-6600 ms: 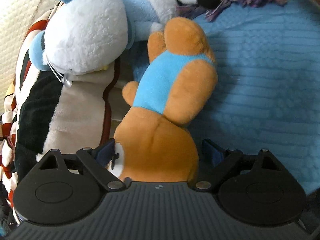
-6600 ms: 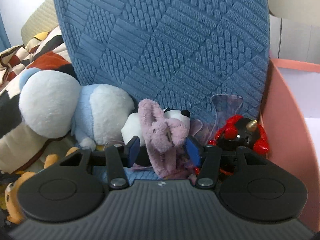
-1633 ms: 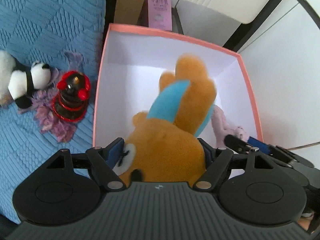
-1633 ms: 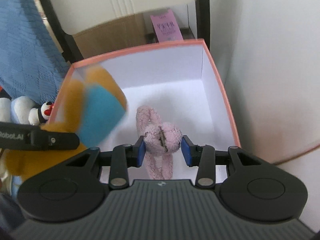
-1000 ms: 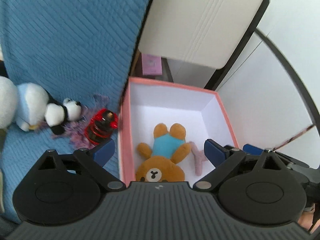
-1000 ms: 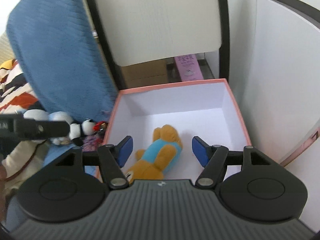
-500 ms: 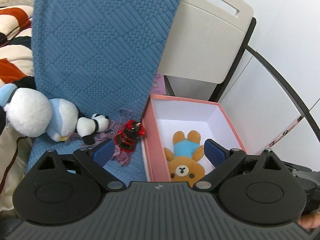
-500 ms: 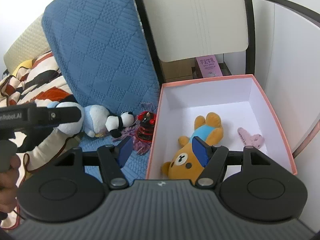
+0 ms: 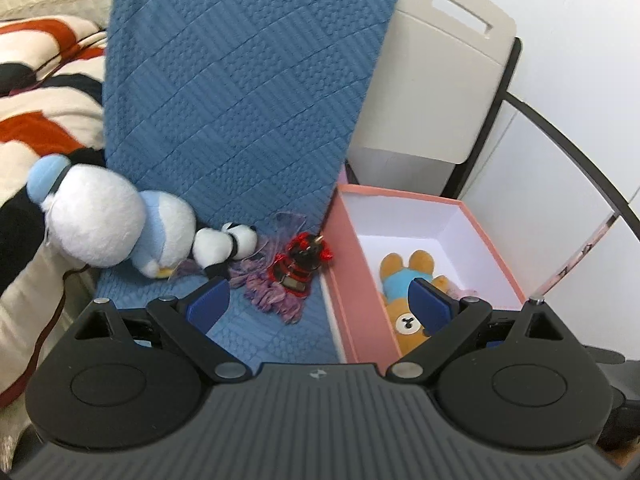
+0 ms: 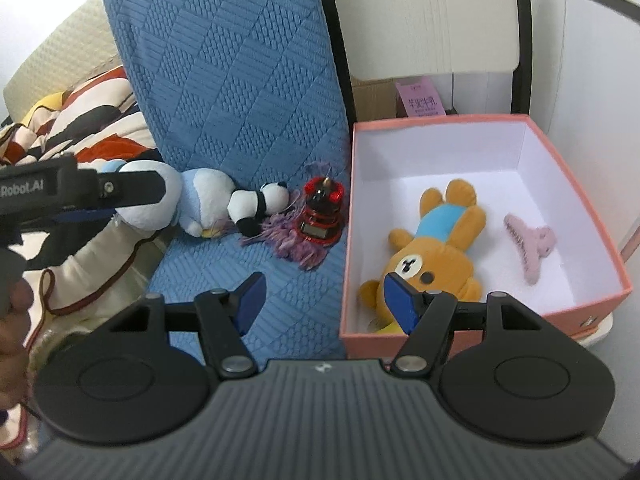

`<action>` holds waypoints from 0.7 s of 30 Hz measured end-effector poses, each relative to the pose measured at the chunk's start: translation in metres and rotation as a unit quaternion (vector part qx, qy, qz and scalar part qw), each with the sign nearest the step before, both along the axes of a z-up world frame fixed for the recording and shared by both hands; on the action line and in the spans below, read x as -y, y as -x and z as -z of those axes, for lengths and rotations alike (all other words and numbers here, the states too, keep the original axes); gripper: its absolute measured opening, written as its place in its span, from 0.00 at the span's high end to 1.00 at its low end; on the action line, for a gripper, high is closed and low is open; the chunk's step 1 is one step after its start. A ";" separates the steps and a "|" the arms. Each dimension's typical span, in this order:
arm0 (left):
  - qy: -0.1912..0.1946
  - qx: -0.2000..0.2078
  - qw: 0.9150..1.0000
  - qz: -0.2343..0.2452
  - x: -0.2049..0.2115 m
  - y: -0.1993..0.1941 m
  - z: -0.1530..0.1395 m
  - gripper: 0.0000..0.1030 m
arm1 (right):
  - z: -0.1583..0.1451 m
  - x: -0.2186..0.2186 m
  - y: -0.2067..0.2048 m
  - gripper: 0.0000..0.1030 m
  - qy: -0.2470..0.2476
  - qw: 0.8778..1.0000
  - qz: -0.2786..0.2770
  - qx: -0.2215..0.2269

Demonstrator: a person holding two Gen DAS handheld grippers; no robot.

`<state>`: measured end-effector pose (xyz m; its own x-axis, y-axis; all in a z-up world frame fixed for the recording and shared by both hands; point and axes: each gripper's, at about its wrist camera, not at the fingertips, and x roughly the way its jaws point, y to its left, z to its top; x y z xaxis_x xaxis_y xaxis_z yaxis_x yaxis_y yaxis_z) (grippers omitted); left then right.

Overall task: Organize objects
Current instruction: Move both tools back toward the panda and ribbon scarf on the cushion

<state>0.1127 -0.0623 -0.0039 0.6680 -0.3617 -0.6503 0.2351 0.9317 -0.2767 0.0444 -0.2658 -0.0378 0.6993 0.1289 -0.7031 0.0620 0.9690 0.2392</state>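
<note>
A pink box (image 10: 348, 248) with a white inside holds an orange bear in a blue shirt (image 10: 434, 252) and a pink hair claw (image 10: 528, 246). The box (image 9: 346, 264) and bear (image 9: 404, 284) also show in the left wrist view. On the blue cover lie a white-and-blue plush (image 9: 108, 232), a small panda (image 9: 226, 246), a purple tassel piece (image 9: 266, 292) and a red-and-black toy (image 9: 300, 262). My left gripper (image 9: 320, 300) is open and empty, held back above them. My right gripper (image 10: 324, 300) is open and empty, over the box's left wall.
A blue quilted cushion (image 9: 240, 92) stands behind the toys. A striped blanket (image 9: 36, 112) lies at the left. A cream chair back (image 10: 424, 16) with a black frame stands behind the box, beside a white wall (image 10: 592, 64).
Both grippers let go of the bear and the pink claw into the box, opened, and pulled back and up. The view now takes in the toys on the blue cover.
</note>
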 end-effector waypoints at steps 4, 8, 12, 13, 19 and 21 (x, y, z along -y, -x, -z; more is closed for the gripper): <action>0.001 0.000 1.000 -0.003 -0.012 0.003 0.005 0.05 | 0.007 -0.009 0.000 0.34 0.009 1.000 0.003 -0.002; -0.013 0.014 1.000 -0.013 -0.022 0.003 0.008 0.05 | 0.014 -0.016 -0.005 0.34 0.019 1.000 0.003 -0.009; -0.015 0.032 0.999 -0.021 -0.031 -0.002 0.017 0.05 | 0.020 -0.025 -0.010 0.34 0.026 1.000 -0.007 -0.009; -0.020 0.036 0.999 -0.024 -0.032 -0.004 0.020 0.05 | 0.022 -0.028 -0.012 0.34 0.025 1.000 -0.011 -0.008; -0.010 0.046 0.998 -0.039 -0.045 -0.027 0.055 0.05 | 0.039 -0.042 -0.023 0.14 -0.003 1.000 -0.028 -0.001; -0.026 0.043 0.997 -0.057 -0.050 -0.038 0.069 0.05 | 0.042 -0.049 -0.027 0.14 -0.006 0.999 -0.036 -0.003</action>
